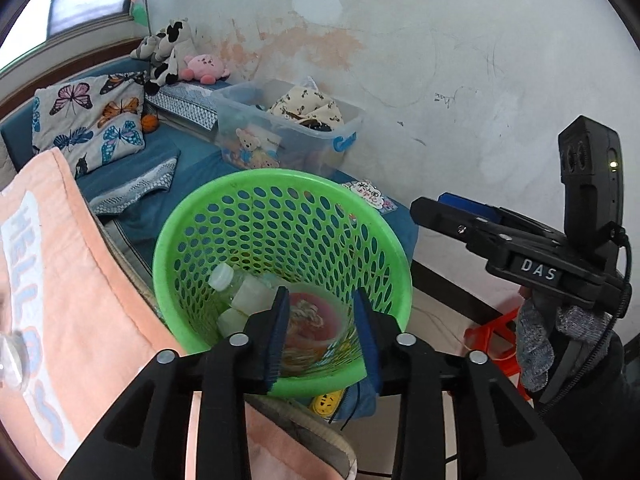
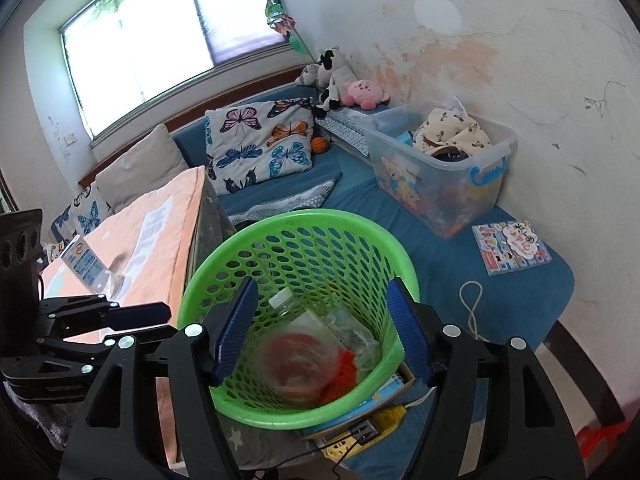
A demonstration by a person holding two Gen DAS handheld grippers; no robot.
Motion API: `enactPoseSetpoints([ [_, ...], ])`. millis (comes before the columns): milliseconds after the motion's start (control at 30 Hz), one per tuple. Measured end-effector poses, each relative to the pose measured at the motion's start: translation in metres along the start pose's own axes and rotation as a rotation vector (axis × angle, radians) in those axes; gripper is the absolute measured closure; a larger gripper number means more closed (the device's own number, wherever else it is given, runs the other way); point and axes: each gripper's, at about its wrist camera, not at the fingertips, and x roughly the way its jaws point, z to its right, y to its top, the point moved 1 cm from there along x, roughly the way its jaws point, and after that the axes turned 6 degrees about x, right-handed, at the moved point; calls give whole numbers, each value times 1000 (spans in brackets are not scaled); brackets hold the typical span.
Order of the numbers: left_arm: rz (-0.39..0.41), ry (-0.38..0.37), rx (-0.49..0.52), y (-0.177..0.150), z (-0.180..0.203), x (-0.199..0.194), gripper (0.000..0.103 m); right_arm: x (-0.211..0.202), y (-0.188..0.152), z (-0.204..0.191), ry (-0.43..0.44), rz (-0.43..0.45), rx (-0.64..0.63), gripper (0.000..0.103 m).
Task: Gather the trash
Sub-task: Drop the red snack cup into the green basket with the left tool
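Left gripper (image 1: 322, 334) jaws spread, empty, over green basket (image 1: 192, 216) rim; noodle cup (image 1: 316, 320) below between them. Right gripper (image 2: 324, 330) spread, empty. Bottle (image 2: 286, 304) lies cap toward far wall.

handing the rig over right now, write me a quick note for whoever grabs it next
Left claw: open, nothing held, above the green perforated plastic basket.
Right claw: open, nothing held, above the same basket.
In the basket: a clear plastic bottle with a white cap, a round pink-printed food lid, red and clear wrappers.
Done: that trash is binned.
Left: the transparent blue-printed packet on the peach cloth looks like possible trash; check it.
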Motion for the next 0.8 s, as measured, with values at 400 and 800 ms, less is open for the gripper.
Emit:
enactPoseSetpoints([
  [400,71,99,-58,-19,-27,-52,52,1,0,-31,58,-3,-44,33],
  [800,123,287,-180,-56,-76,-107,42,12,-1,-69,111,-28,-102,29],
])
